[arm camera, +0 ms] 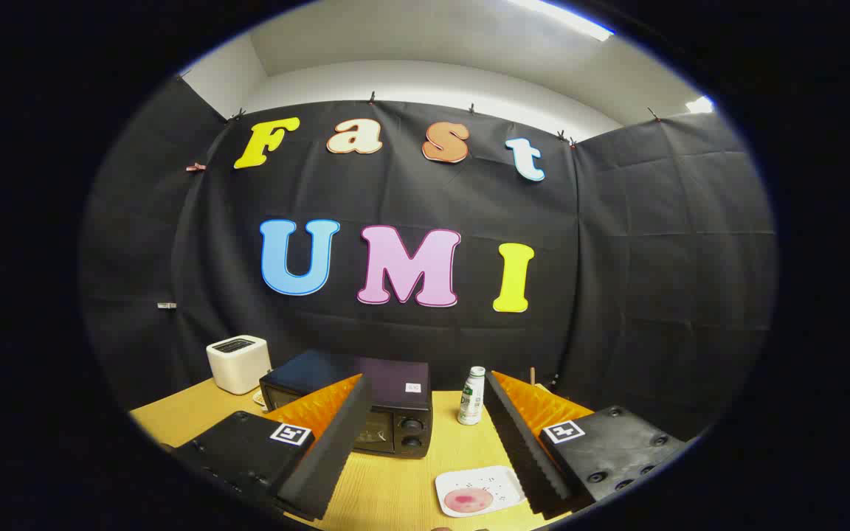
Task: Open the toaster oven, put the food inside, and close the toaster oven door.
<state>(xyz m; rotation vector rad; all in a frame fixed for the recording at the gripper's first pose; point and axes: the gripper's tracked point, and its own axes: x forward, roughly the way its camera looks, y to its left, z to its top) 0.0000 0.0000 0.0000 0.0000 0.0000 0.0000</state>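
Gripper (425, 442) fingers spread wide, holding nothing. Toaster oven (366, 405) on tabletop (395, 487) ahead, toward left finger, door shut. Plate with food (478, 492) nearer, beside right finger.

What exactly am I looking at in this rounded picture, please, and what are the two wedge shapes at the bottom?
The picture comes from a fisheye camera riding on a hand-held gripper, a two-finger tool that a person carries; there is no robot arm. The two wedges are its fingers, one being the left finger. They stand wide apart, open and holding nothing.

Ahead lies a wooden table. On it, partly behind the left finger, stands a black toaster oven with its door shut and two knobs on its front. Left of it and further back sits a white toaster. A small bottle stands beside the oven, between the fingers. Nearest the camera, by the right finger, a white plate carries a pink round piece of food.

The food is presumably meant for the oven.
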